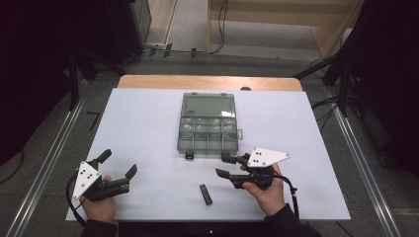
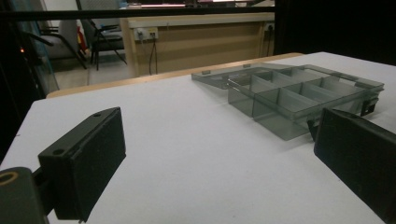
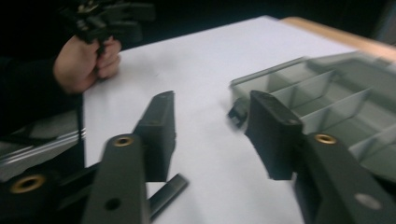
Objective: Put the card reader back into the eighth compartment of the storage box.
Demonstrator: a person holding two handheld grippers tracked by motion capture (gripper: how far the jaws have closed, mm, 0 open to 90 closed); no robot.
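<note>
Open smoky translucent plastic compartment box (image 1: 207,129) sits mid white worktop (image 1: 138,128); left hand-held gripper (image 1: 117,163) and right hand-held gripper (image 1: 223,165) gape empty, and a careless reach might knock the small black bar (image 1: 206,194)

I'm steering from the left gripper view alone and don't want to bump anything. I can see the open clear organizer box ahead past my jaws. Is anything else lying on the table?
Observer: Yes. A small black bar lies flat near the front edge of the table, on the person's side of the organizer box.
Operator: Where is the right gripper?
Observer: The right gripper is just in front of the box's near right corner, with its jaws open and holding nothing.
Operator: And where is the bar relative to it?
Observer: The bar lies just below its jaws, nearer the person. It sits between the right gripper and the left gripper, much closer to the right one.
</note>
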